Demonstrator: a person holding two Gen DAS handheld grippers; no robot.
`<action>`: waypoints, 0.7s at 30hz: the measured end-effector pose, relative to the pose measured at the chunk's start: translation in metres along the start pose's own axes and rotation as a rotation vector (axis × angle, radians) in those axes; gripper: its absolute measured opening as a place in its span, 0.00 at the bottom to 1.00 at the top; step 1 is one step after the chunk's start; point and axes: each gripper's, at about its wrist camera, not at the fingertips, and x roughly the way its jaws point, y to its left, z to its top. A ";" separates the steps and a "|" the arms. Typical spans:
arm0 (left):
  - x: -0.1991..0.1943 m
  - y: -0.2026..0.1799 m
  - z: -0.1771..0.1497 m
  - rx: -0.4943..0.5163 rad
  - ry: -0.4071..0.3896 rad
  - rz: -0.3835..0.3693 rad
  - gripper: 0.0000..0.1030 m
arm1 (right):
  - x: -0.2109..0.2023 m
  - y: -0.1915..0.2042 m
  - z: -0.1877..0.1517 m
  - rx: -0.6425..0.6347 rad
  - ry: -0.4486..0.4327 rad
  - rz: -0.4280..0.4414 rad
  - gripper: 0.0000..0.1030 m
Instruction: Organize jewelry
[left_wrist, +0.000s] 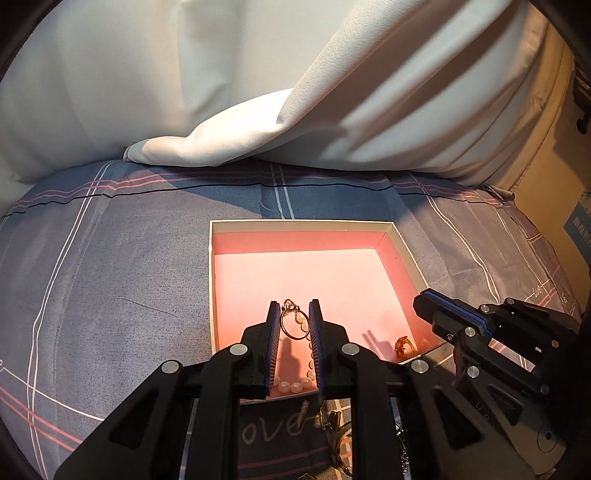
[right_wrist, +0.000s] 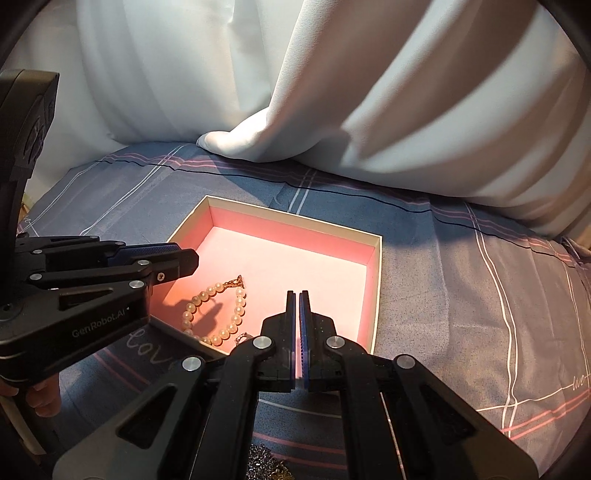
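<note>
Nearest the camera in the left wrist view is the left gripper (left_wrist: 295, 314), its jaws a little apart, with a gold ring (left_wrist: 291, 323) between them. I cannot tell whether the pads press on the ring or it already lies free. It hangs over the near part of the pink box (left_wrist: 303, 225), which stands on the bed cover (left_wrist: 92, 277).

In the box lies a pearl bracelet (right_wrist: 216, 314) at the near left, and a small amber ring (left_wrist: 402, 345) at the near right. The right gripper (right_wrist: 298, 295) has its jaws together on nothing, over the near right of the box. More jewelry (left_wrist: 332, 432) lies on the bed on the near side of the box.

To do this step well, I think the ring should be let go low over the pink floor, beside the pearls and not on them, and the left gripper lifted straight up so the ring does not catch.
</note>
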 end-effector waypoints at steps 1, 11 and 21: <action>-0.001 0.001 -0.001 -0.004 0.003 -0.017 0.44 | 0.000 0.000 -0.001 0.001 0.007 0.001 0.03; -0.041 0.007 -0.042 0.015 -0.039 -0.028 0.85 | -0.031 -0.010 -0.044 0.037 0.005 0.010 0.49; -0.021 -0.008 -0.124 0.182 0.091 0.057 0.70 | -0.042 -0.010 -0.115 0.108 0.085 0.052 0.49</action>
